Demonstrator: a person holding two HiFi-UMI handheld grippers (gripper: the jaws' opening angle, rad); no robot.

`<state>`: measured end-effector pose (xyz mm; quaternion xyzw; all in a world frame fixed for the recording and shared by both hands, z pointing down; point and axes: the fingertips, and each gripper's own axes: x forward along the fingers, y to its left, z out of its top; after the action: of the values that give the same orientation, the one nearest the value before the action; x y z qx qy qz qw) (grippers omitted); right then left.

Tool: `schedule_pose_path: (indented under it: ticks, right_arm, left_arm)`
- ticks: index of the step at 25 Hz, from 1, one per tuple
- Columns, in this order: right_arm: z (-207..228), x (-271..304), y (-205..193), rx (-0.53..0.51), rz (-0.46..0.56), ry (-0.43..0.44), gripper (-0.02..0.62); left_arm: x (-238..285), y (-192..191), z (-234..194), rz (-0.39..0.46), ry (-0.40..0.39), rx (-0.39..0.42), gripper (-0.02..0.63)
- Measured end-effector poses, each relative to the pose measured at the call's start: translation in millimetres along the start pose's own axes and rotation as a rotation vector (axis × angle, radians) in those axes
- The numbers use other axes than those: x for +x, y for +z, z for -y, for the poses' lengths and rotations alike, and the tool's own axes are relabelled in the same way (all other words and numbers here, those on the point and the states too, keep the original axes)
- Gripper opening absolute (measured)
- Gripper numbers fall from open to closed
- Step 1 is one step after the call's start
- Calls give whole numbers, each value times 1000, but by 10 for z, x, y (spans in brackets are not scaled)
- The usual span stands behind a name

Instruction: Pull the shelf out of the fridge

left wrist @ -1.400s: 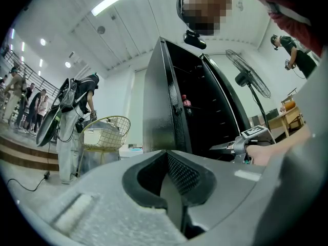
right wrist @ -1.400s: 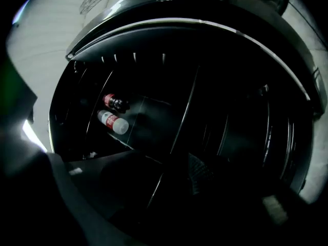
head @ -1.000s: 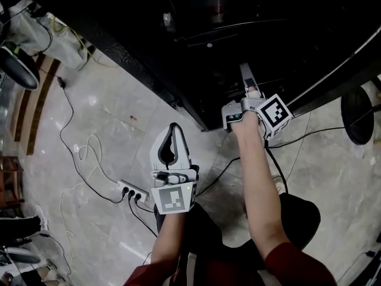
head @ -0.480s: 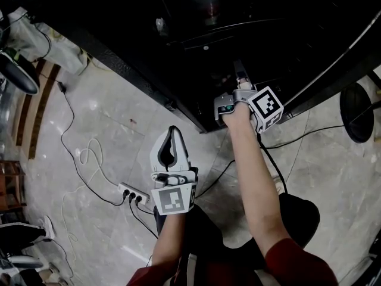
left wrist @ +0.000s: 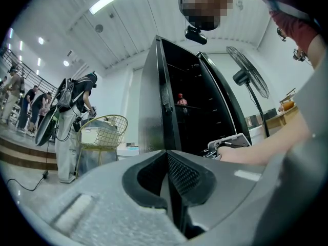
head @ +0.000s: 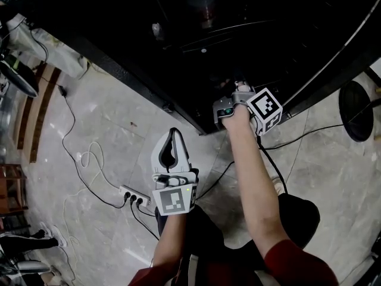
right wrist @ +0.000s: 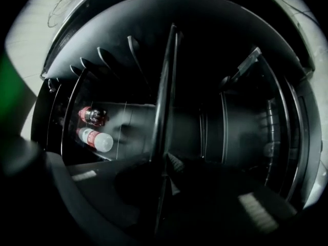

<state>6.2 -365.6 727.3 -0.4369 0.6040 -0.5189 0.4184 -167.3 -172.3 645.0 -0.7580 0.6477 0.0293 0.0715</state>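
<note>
The black fridge [head: 196, 52] stands open, dark inside. In the right gripper view a thin glass shelf [right wrist: 165, 96] runs edge-on straight between my jaws. My right gripper [head: 239, 89] reaches into the fridge's lower part; its jaws are closing, and the pads look pressed on the shelf's front edge [right wrist: 163, 173]. My left gripper [head: 172, 149] hangs over the floor in front of the fridge, shut with nothing in it; its pads meet in the left gripper view [left wrist: 169, 176]. That view also shows the right hand at the fridge [left wrist: 230, 150].
Two red-labelled bottles [right wrist: 95, 137] lie deeper inside the fridge. A power strip [head: 134, 193] and cables lie on the marble floor to my left. A fan base [head: 356, 109] stands at the right. People [left wrist: 72, 122] and a wire chair [left wrist: 105, 132] are beyond the fridge.
My right gripper has pushed deeper into the fridge, up and left in the head view. The left gripper has stayed where it was.
</note>
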Motion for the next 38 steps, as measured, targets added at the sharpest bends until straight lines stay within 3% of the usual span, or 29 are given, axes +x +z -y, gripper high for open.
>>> schedule_pose_path:
  ticks: [31, 38]
  right_arm:
    - [-66, -1134, 45, 50, 21, 27, 8]
    - [-110, -1475, 57, 42, 16, -52, 7]
  left_arm:
    - [-51, -15, 164, -14, -54, -29, 0]
    - [-172, 253, 174, -64, -38, -55, 0]
